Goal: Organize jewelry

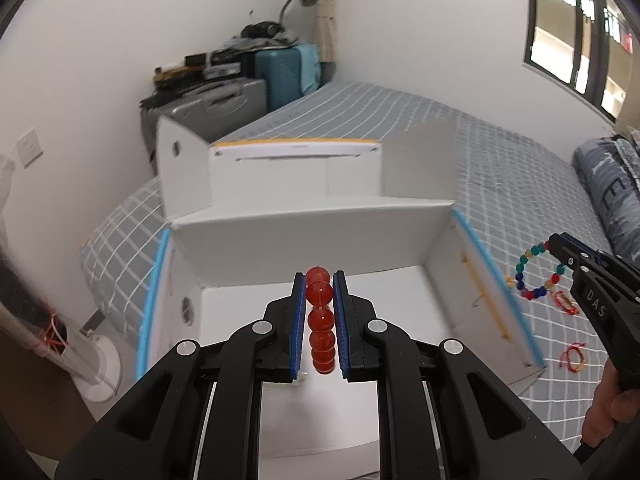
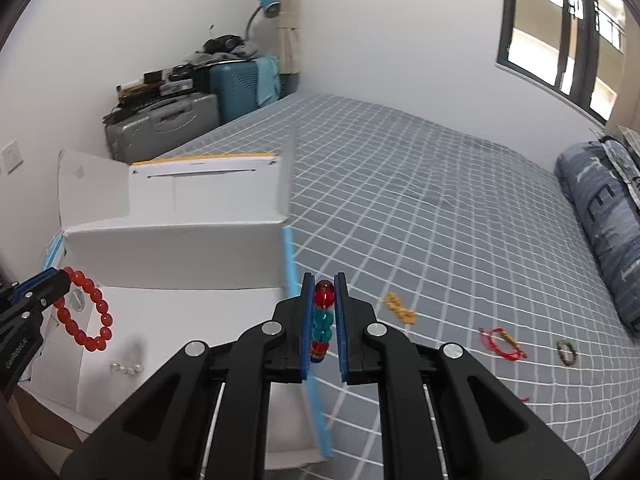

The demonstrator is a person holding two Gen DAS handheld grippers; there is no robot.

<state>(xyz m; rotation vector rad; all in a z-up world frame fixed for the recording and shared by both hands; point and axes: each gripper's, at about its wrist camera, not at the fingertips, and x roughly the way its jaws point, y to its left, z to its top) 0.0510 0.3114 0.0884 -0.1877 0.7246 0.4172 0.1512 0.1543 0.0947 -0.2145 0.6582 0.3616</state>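
My left gripper (image 1: 320,280) is shut on a red bead bracelet (image 1: 320,316) and holds it above the open white box (image 1: 312,216). The red bead bracelet (image 2: 86,316) also hangs from the left gripper (image 2: 66,278) in the right wrist view. My right gripper (image 2: 324,280) is shut on a multicoloured bead bracelet (image 2: 322,324) just right of the box's blue-edged wall (image 2: 294,280). That bracelet (image 1: 534,276) hangs from the right gripper (image 1: 554,246) in the left wrist view. A few small pearl-like beads (image 2: 126,368) lie inside the box.
On the grey checked bedspread (image 2: 440,200) lie a yellow bracelet (image 2: 400,308), a red cord bracelet (image 2: 502,342) and a dark bead bracelet (image 2: 567,352). Two red cord bracelets (image 1: 572,356) show in the left wrist view. A rolled blanket (image 2: 604,220) lies right; suitcases (image 2: 160,128) stand behind.
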